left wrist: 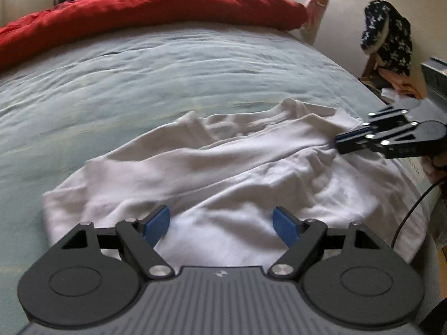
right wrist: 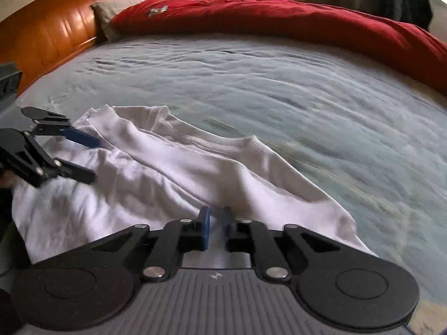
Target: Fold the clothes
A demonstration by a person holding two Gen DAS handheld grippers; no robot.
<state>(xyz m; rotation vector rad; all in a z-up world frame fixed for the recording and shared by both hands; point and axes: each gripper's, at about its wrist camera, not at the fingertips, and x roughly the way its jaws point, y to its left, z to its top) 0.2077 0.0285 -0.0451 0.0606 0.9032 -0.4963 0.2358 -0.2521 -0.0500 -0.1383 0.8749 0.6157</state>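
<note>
The white shirt (left wrist: pixel 212 178) lies rumpled on the blue-grey bedsheet (left wrist: pixel 139 78), bunched into ridges rather than spread flat, right under both tools. Nearest, the left gripper (left wrist: pixel 222 224) hangs over the shirt's near edge with its blue pads spread wide apart and nothing between them; the cloth sits just below, and whether a pad brushes it I cannot tell.

The right gripper (right wrist: pixel 215 230) has its pads drawn close together with a narrow gap left, poised over a raised fold of the shirt. White cloth shows through that gap, but the pads do not plainly press on it, so I would call this a loose pinch at best, not a firm hold. From the left wrist view its tips (left wrist: pixel 342 142) reach the shirt's side edge, to the right of and beyond the left gripper.

Beyond the shirt the sheet runs bare to a red blanket (right wrist: pixel 279 19) heaped along the far side, with a wooden headboard (right wrist: pixel 47 33) far off to the right gripper's left.

The risks, as I judge them: the right pinch may catch only one layer or slip off when lifted, dragging the shirt into a worse heap; and with the left jaws still clear, a one-sided pull would twist the fabric instead of laying a clean fold.
</note>
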